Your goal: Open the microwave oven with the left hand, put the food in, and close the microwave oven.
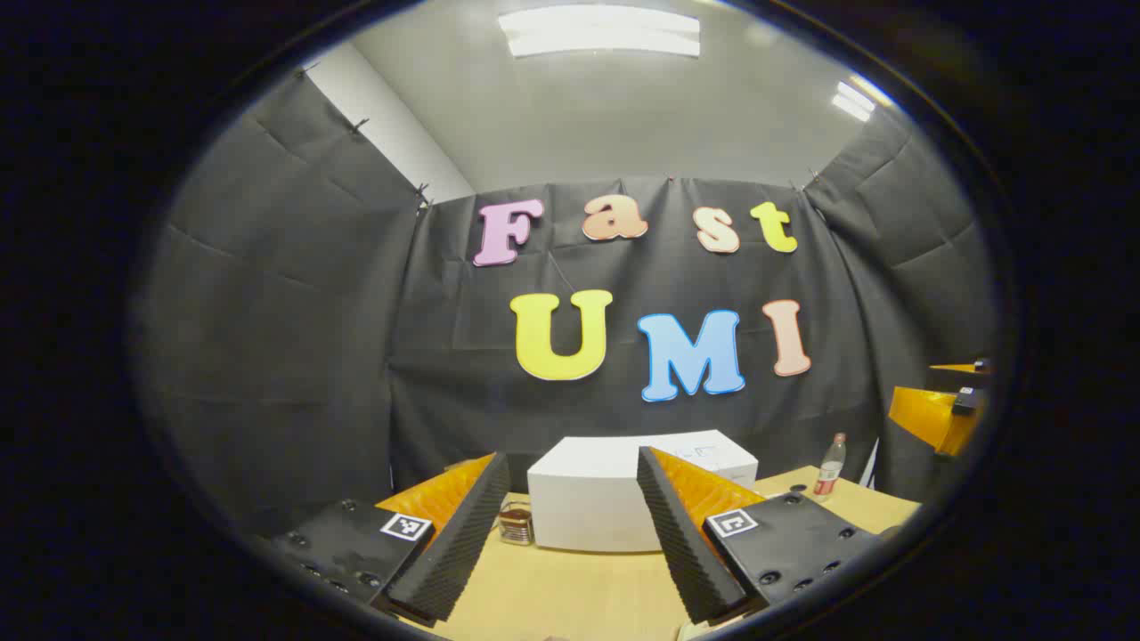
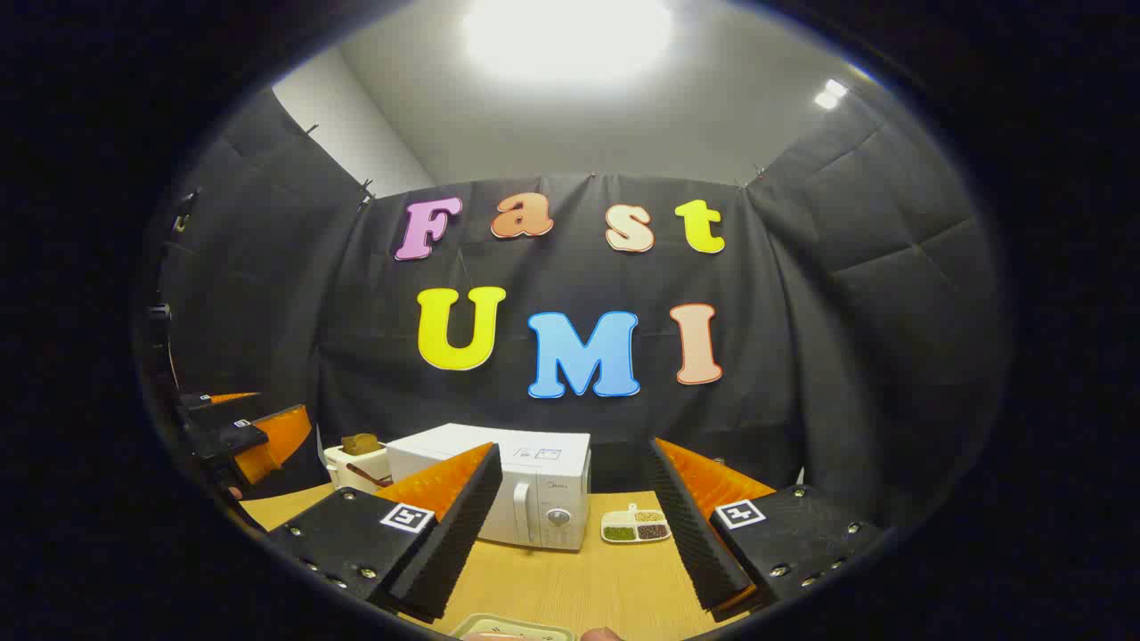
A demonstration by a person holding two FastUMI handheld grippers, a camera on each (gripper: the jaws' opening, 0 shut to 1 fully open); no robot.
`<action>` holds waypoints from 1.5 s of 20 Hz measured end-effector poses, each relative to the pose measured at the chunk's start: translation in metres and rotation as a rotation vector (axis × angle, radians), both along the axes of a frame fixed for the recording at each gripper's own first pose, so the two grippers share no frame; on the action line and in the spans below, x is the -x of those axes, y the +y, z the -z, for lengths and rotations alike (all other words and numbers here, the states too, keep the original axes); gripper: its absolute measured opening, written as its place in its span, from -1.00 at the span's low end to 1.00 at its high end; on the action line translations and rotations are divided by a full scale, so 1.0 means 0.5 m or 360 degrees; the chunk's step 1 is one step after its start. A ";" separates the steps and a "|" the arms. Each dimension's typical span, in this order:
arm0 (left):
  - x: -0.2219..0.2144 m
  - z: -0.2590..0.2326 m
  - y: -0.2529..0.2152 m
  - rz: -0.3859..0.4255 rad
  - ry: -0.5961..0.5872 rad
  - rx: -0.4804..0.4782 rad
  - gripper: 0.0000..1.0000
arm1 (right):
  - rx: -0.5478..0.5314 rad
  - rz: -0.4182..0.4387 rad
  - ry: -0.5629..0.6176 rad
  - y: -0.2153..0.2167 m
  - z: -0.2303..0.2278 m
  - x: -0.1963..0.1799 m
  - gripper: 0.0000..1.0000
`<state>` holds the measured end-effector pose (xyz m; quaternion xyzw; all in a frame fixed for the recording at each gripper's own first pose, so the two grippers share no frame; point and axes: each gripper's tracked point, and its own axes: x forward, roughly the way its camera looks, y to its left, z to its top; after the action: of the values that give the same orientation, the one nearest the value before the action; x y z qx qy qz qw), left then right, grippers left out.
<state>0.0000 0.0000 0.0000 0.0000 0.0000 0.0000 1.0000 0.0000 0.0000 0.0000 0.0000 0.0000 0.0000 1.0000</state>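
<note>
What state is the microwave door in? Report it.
Shut. In the right gripper view the microwave shows its door flush with the front, handle beside the knob panel, no gap.

Ceiling lamp (image 2: 566,36) glares overhead; booth dim; fisheye bends edges.

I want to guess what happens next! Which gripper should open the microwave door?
Probably the left gripper: it is open and points straight at the microwave. The right gripper, also open, sees the microwave off to one side.
</note>
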 end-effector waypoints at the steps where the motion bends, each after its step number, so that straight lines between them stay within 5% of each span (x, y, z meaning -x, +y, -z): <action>1: 0.003 -0.002 -0.003 -0.0001 -0.0002 0.0004 0.92 | 0.0009 -0.0001 -0.0002 -0.004 -0.001 0.000 0.97; 11: 0.004 -0.007 -0.025 0.0007 -0.0026 -0.0022 0.92 | 0.0021 -0.0018 0.0013 -0.015 0.016 0.000 0.97; 30: -0.159 0.056 -0.205 0.0335 -0.0035 0.0064 0.93 | 0.0112 0.0280 0.0027 -0.119 0.011 0.068 0.97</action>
<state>0.0797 -0.1025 -0.0282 -0.0200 -0.0109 -0.1050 0.9942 -0.0341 -0.0596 -0.0054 -0.0350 0.0084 -0.0877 0.9955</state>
